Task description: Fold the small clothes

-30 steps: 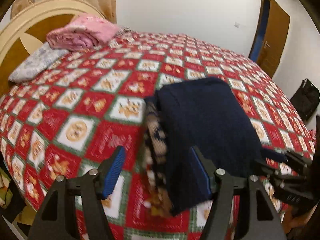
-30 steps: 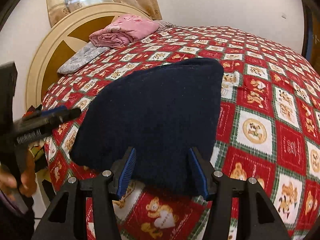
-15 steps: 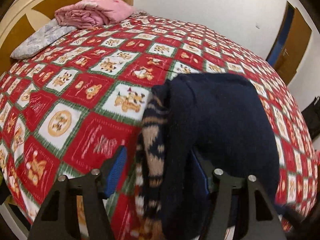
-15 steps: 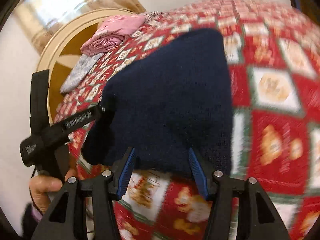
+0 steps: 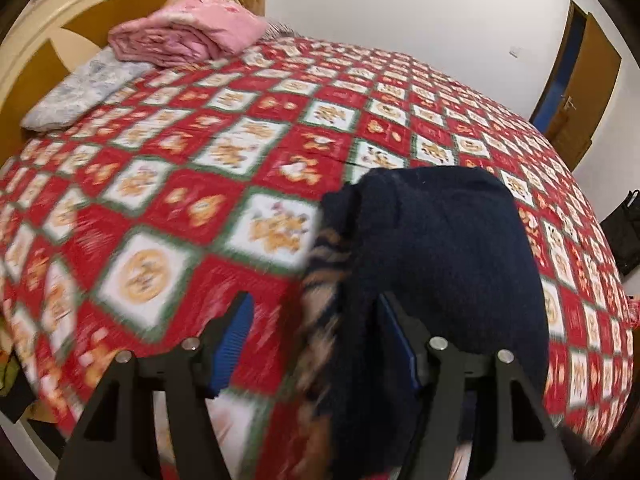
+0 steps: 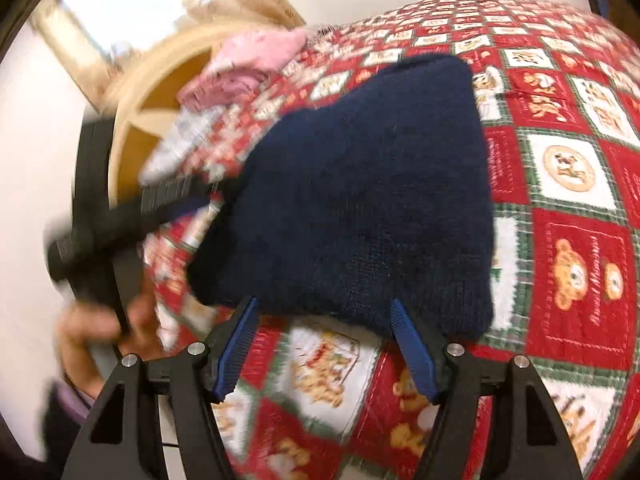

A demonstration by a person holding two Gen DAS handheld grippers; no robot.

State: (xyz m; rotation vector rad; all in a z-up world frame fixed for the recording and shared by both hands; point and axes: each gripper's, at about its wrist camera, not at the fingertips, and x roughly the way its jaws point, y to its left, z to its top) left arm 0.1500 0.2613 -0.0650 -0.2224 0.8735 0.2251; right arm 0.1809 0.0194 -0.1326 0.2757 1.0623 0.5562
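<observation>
The folded navy sweater (image 6: 360, 184) lies near the bed's (image 5: 168, 184) foot edge, its near hem between the right gripper's (image 6: 324, 344) just-widened, untouching blue pads, while the left gripper (image 5: 316, 344) straddles its patterned side edge, grip unclear.

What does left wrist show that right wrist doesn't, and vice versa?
Left wrist only: the brown door ajar in the far wall, a dark bag on the floor beside the bed, and the sweater's tan-patterned edge between the left gripper's open jaws.

Right wrist only: the person's hand holding the left gripper from outside, the bright window, and the right gripper, whose jaws have just been opening with only quilt between them.

Both: the navy sweater, red patchwork quilt, pink folded blanket and cream headboard.
</observation>
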